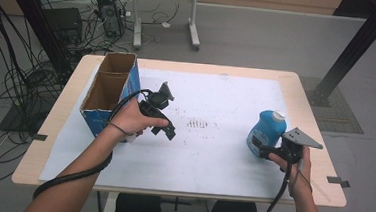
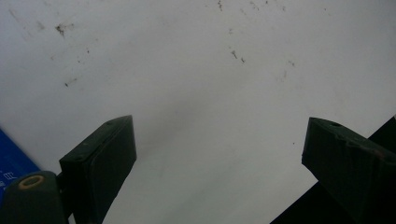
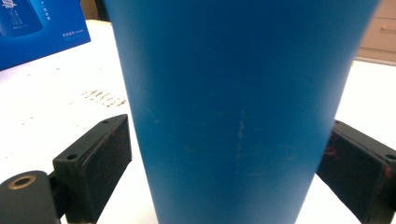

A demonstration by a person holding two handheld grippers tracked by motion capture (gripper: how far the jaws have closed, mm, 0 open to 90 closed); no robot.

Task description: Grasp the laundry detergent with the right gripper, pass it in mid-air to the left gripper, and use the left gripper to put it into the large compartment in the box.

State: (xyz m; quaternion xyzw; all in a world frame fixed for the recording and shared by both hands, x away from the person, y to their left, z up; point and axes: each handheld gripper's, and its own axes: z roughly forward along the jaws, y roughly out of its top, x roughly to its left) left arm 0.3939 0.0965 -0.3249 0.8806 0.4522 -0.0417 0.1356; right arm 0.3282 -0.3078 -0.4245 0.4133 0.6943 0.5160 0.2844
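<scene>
A blue bottle (image 1: 268, 127) with a white cap stands upright on the white sheet (image 1: 212, 158) at the right. My right gripper (image 1: 261, 149) reaches level around its base, jaws wide. In the right gripper view the bottle (image 3: 233, 93) stands between the pads; a thin strip of table shows beside the left pad (image 3: 109, 163), so the right gripper (image 3: 229, 140) is open. My left gripper (image 1: 167, 113) hovers over the sheet beside the box. Its jaws stand wide apart with nothing between them, as the left gripper view (image 2: 219, 140) confirms.
An open cardboard box (image 1: 108, 88) with blue sides stands at the table's left; its blue wall (image 3: 37, 28) appears far off in the right gripper view. Faint reddish marks (image 1: 197, 123) stain the sheet's middle. Black frame posts and cables surround the table.
</scene>
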